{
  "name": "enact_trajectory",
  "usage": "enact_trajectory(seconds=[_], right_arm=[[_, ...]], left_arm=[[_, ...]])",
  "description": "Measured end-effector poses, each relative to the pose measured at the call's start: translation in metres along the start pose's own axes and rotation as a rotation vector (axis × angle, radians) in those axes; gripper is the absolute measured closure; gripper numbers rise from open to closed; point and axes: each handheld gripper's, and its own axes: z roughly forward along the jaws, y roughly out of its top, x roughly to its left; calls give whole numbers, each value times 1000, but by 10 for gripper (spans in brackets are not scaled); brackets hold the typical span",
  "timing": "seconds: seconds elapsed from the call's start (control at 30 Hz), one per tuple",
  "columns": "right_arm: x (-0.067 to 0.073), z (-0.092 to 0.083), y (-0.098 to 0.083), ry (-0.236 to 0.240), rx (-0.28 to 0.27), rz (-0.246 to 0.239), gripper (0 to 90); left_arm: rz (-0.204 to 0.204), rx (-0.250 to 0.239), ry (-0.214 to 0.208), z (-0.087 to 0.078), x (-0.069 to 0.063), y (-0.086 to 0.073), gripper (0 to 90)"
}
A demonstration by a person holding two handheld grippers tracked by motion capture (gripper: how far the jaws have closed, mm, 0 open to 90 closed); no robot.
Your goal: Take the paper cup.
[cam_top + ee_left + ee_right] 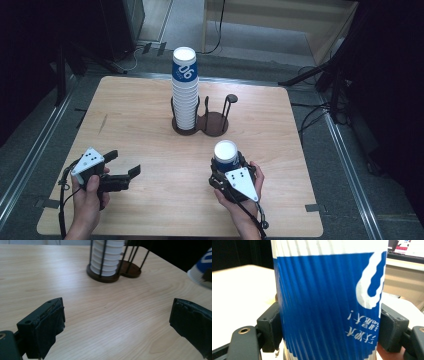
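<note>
A tall stack of upside-down blue and white paper cups (184,90) stands in a dark two-ring wire holder (212,123) at the table's far middle. My right gripper (226,162) is shut on a single upside-down blue and white cup (225,154), held near the front right of the table; in the right gripper view this cup (327,302) sits squeezed between both pads (272,325). My left gripper (123,164) hovers at the front left, open, with nothing between its jaws. In the left gripper view the holder (110,275) lies ahead and the held cup (201,272) shows at the right edge.
The wooden table (135,125) has rounded corners and sits on grey floor with metal rails at both sides. The holder's second ring (223,117) holds no cups. Dark stands and cables crowd the floor at the right.
</note>
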Motion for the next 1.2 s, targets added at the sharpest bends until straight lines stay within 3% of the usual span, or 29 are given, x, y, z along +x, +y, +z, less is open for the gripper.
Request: enact_trajectory(seconds=[0.13,0.23,0.37,0.63,0.7,1.2], right_arm=[[11,0,0,4,3,-49,213],[15,0,0,5,6,-72,213],[26,1,-5,8,26,-109,213],[51,-2,-10,8,40,-248,212],[56,-2,-11,12,40,-275,212],[81,-3,-19,56,37,-385,212]], left_arm=[[46,23,-26,4,-13,0,10],[52,24,-37,4,-16,2,9],[51,1,-89,-1,-24,9,9],[109,40,-140,3,-40,13,9],[115,54,-174,5,-44,13,9],[142,128,-238,14,-55,9,23]])
